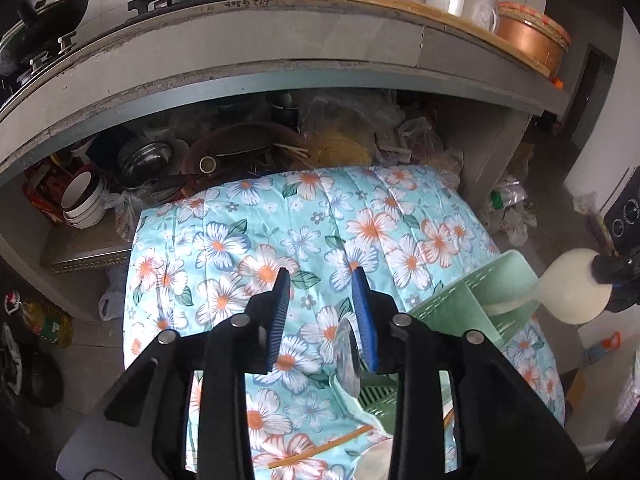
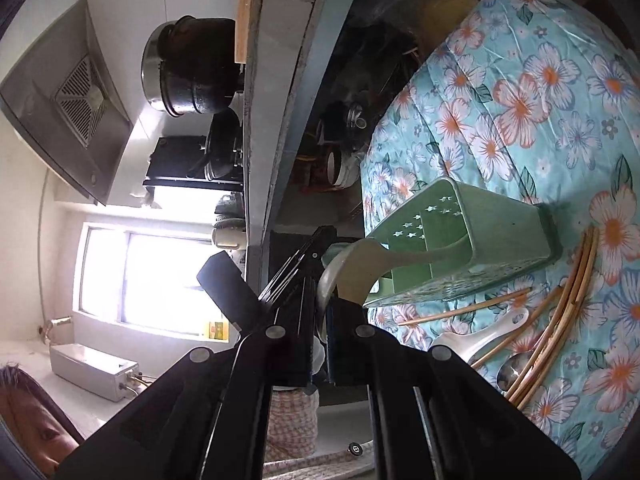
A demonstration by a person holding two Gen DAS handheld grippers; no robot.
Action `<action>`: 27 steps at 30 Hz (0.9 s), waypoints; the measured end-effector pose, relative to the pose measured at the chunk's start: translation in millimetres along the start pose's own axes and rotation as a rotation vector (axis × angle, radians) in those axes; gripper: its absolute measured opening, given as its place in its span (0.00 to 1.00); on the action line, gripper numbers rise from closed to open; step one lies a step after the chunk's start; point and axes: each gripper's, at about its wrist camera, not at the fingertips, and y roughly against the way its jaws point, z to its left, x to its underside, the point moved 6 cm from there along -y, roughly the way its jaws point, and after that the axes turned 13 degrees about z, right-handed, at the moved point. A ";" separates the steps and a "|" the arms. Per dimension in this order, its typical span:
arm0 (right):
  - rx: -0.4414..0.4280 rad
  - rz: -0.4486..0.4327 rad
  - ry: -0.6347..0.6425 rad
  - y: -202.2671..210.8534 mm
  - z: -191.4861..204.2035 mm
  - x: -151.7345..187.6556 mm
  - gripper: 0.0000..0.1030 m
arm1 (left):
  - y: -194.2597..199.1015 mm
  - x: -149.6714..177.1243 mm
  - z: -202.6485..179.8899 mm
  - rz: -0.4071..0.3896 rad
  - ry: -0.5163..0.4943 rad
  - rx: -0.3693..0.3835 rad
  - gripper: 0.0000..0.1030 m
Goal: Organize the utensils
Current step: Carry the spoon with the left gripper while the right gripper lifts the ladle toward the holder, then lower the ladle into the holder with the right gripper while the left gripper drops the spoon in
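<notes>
A pale green utensil holder (image 1: pixel 460 304) (image 2: pixel 500 240) stands on the floral cloth (image 1: pixel 248 232). My left gripper (image 1: pixel 322 276) hangs open above the holder's near corner. A metal spoon (image 1: pixel 346 356) stands in the holder with its bowl up, between the blue pads and close beside the right pad (image 1: pixel 366 320); the other pad is well apart from it. My right gripper (image 2: pixel 322 320) (image 1: pixel 614 276) is shut on the broad end of a cream rice paddle (image 2: pixel 360 272) (image 1: pixel 572 288), whose handle reaches into the holder.
Several chopsticks (image 2: pixel 560 304) (image 1: pixel 320 452), a white spoon (image 2: pixel 480 336) and a metal spoon (image 2: pixel 516 368) lie loose on the cloth beside the holder. Beyond the table's far edge a concrete counter (image 1: pixel 280 44) overhangs a shelf crowded with bowls (image 1: pixel 84 200) and pots.
</notes>
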 end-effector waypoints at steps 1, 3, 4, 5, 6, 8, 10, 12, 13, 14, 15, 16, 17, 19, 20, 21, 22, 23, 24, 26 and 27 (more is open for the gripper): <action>0.009 -0.002 -0.005 -1.8 -1.2 -2.1 0.06 | 2.1 -0.7 1.4 -0.022 0.013 0.013 0.37; 0.024 -0.008 -0.018 -4.1 -4.7 -6.1 0.09 | 6.0 -2.7 5.1 -0.063 0.038 0.037 0.41; 0.040 -0.015 -0.024 -4.6 -6.6 -7.8 0.09 | 8.2 -2.3 7.2 -0.080 0.050 0.043 0.42; 0.056 -0.018 -0.028 -5.0 -9.0 -9.4 0.09 | 9.6 -2.3 9.8 -0.096 0.064 0.047 0.42; 0.067 -0.022 -0.033 -5.4 -11.3 -10.9 0.09 | 11.0 -2.1 12.1 -0.110 0.076 0.056 0.43; 0.090 -0.031 -0.039 -5.3 -15.4 -13.3 0.11 | 14.6 -0.1 16.1 -0.139 0.100 0.079 0.45; 0.110 -0.048 -0.035 -3.8 -16.2 -14.2 0.20 | 17.2 2.1 20.8 -0.165 0.119 0.093 0.47; 0.140 -0.065 -0.019 -1.3 -14.2 -13.4 0.25 | 17.5 4.5 25.8 -0.182 0.137 0.099 0.47; 0.156 -0.073 -0.006 -0.5 -12.4 -12.6 0.30 | 17.6 5.4 28.3 -0.189 0.143 0.101 0.48; 0.178 -0.084 0.010 1.0 -9.5 -11.5 0.30 | 18.3 6.7 29.8 -0.197 0.146 0.101 0.48; 0.206 -0.098 0.028 2.7 -6.1 -10.3 0.31 | 19.0 7.5 31.3 -0.206 0.150 0.100 0.48; 0.230 -0.109 0.046 4.3 -3.2 -9.1 0.32 | 19.5 8.3 33.3 -0.213 0.154 0.101 0.48; 0.251 -0.121 0.061 6.0 -0.1 -7.6 0.32 | 21.2 9.1 34.6 -0.223 0.157 0.105 0.48; 0.286 -0.145 0.088 9.8 6.3 -3.9 0.33 | 25.4 10.4 36.5 -0.248 0.160 0.106 0.48; 0.303 -0.158 0.104 11.7 9.6 -1.5 0.33 | 27.5 11.3 36.8 -0.259 0.160 0.105 0.48; 0.319 -0.171 0.119 14.3 13.0 1.2 0.33 | 29.8 12.3 36.9 -0.269 0.159 0.107 0.48; 0.334 -0.185 0.137 16.9 16.7 4.7 0.33 | 32.0 13.2 37.0 -0.277 0.159 0.109 0.48; 0.354 -0.202 0.157 19.8 20.9 8.7 0.33 | 34.2 14.4 36.9 -0.284 0.160 0.111 0.48; 0.372 -0.219 0.175 23.2 24.2 12.6 0.33 | 36.2 15.5 36.7 -0.289 0.160 0.116 0.48; 0.417 -0.253 0.212 29.3 30.7 22.9 0.33 | 40.3 18.7 35.7 -0.299 0.159 0.127 0.48; 0.443 -0.268 0.226 32.0 33.3 27.5 0.33 | 43.0 20.7 35.7 -0.307 0.161 0.132 0.48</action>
